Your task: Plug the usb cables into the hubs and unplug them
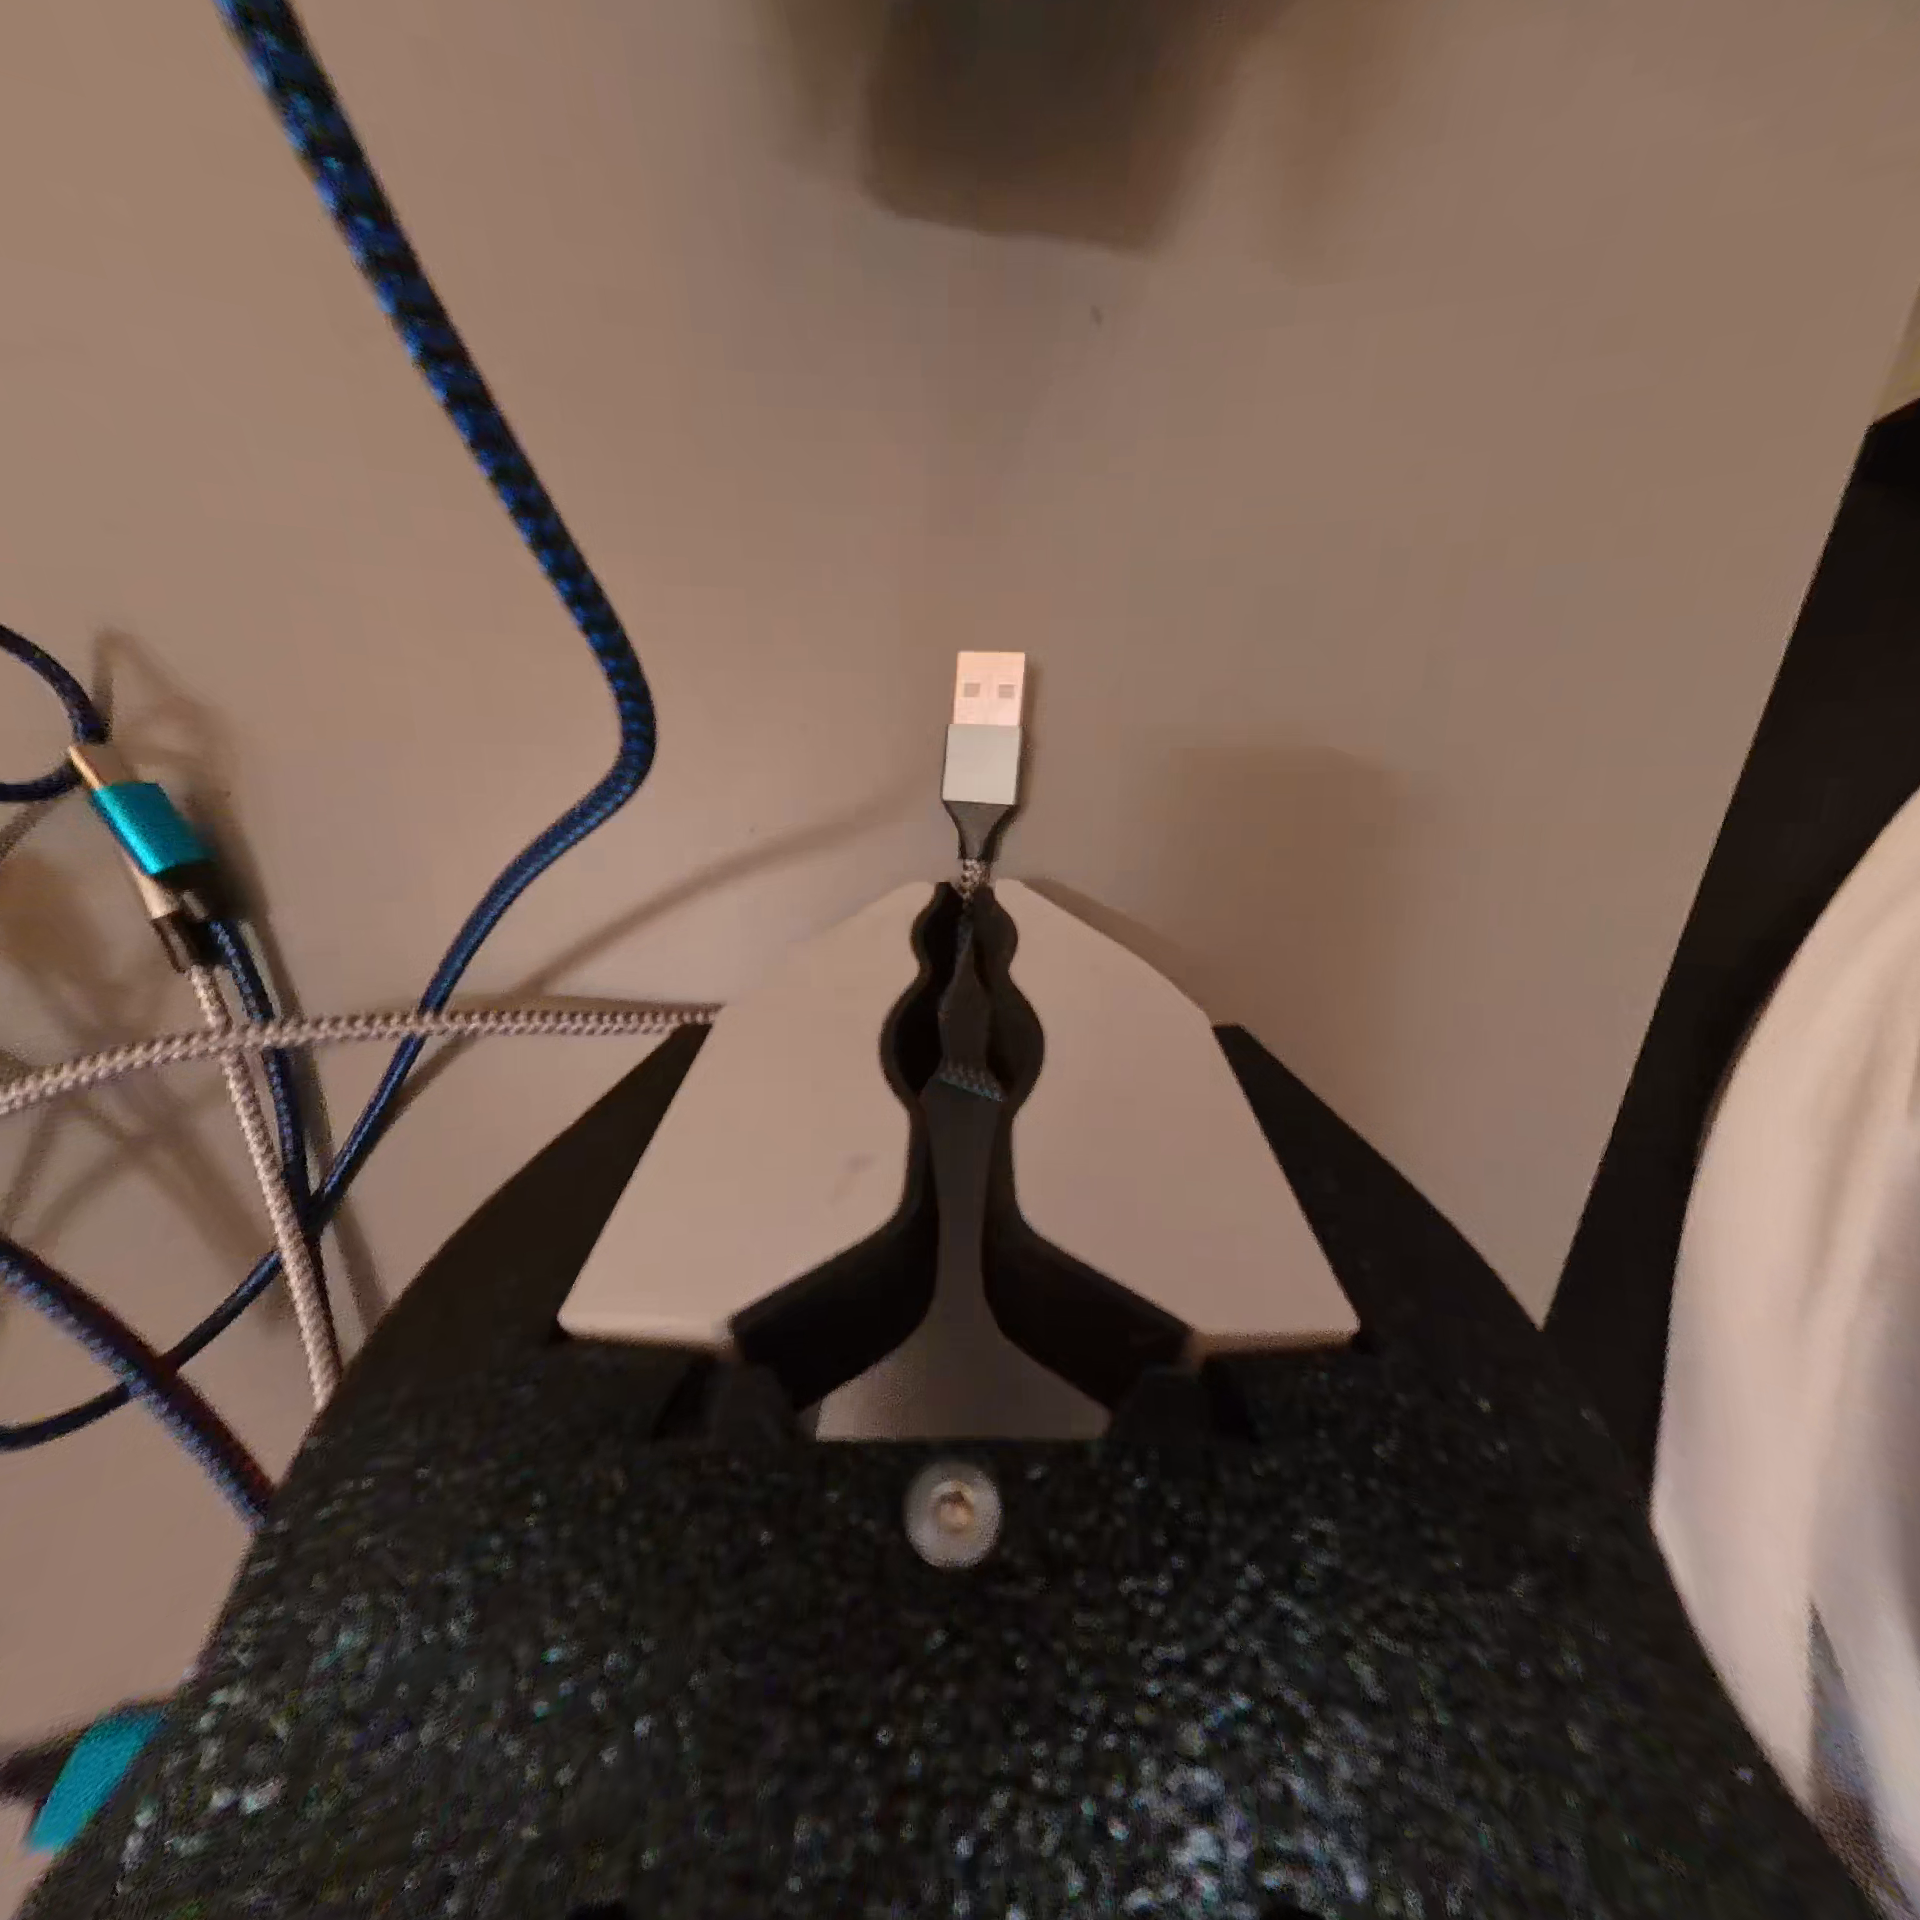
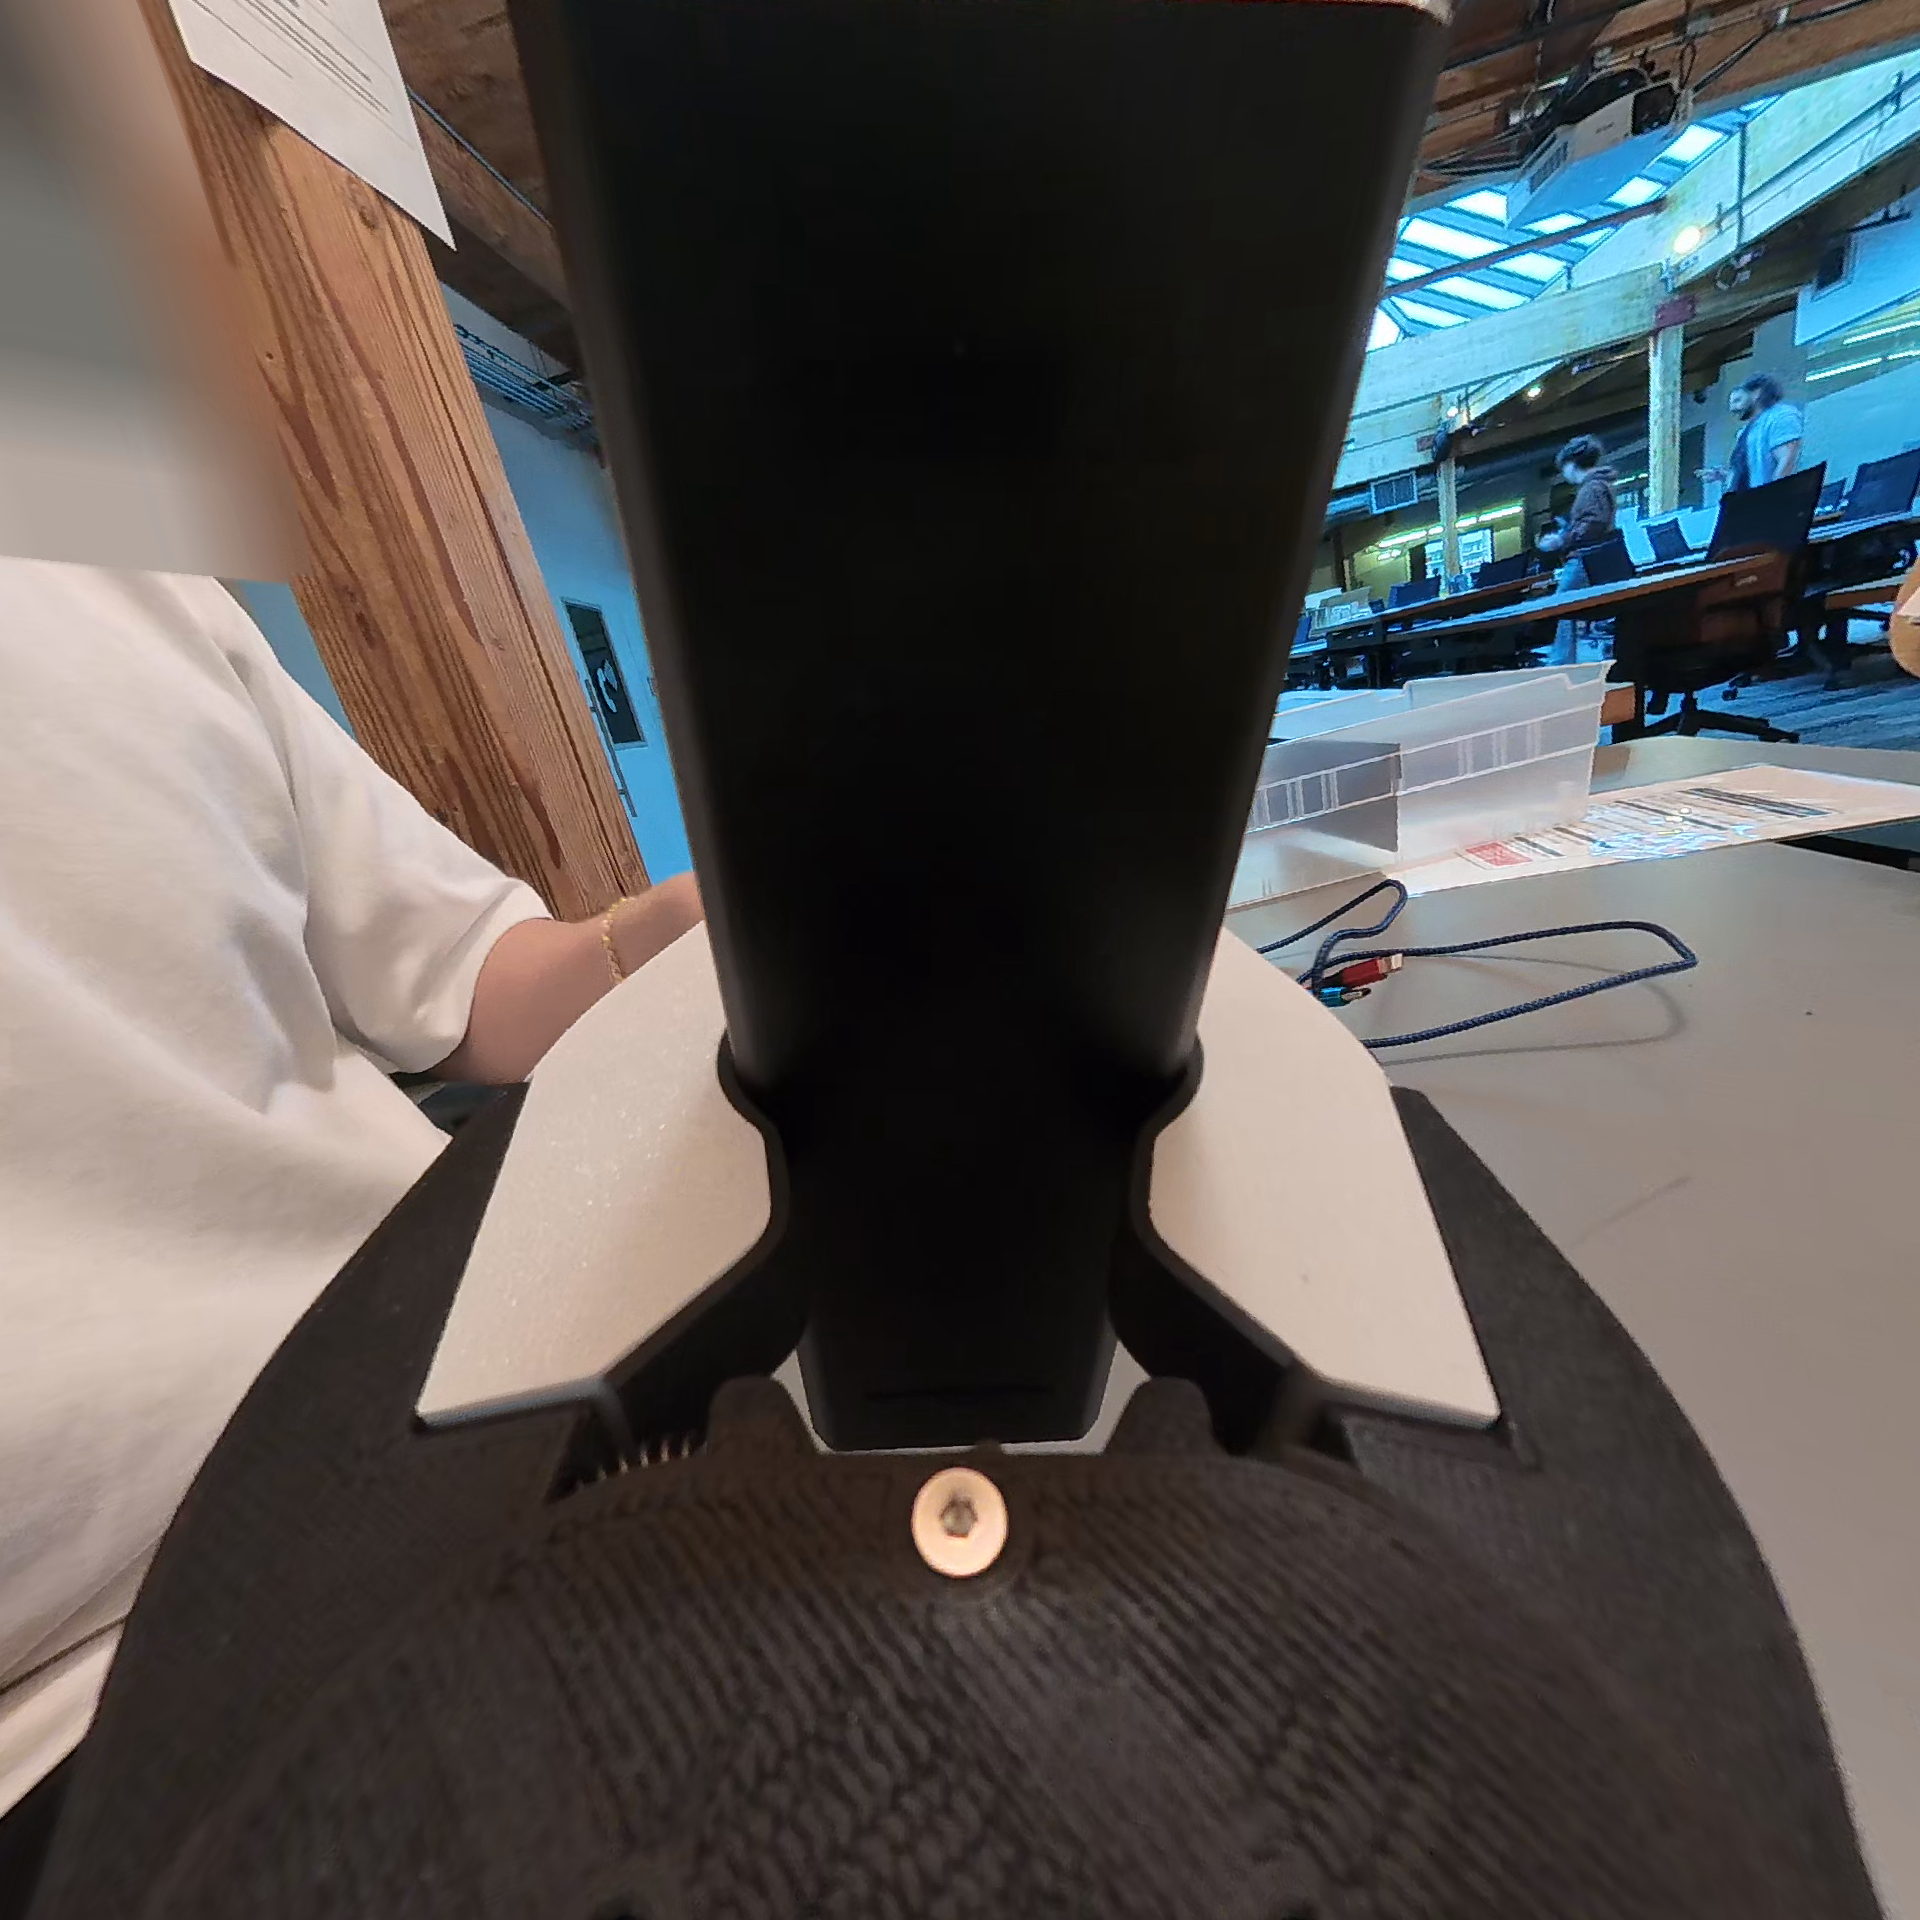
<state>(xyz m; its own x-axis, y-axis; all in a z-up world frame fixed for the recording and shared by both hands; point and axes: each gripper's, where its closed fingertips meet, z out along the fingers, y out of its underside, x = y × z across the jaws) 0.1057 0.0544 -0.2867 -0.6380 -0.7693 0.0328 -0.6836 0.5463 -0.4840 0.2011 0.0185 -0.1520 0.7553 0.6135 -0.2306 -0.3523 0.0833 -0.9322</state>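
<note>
a: where's the usb plug?

b: the left gripper [image 1: 971,904] pinches the grey cable just behind the usb plug [image 1: 987,727], above the bench [image 1: 1351,520]. the right gripper [image 2: 961,1081] clasps the black hub [image 2: 977,520].

a: risks?

b: held by its cord, the plug may wobble and miss the port.

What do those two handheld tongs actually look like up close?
Both tongs, left and right, have a rough, speckled black plastic body with a silver screw in the middle. Their fingers are white plates edged with wavy black pads. The person wears a white short-sleeved shirt.
</note>
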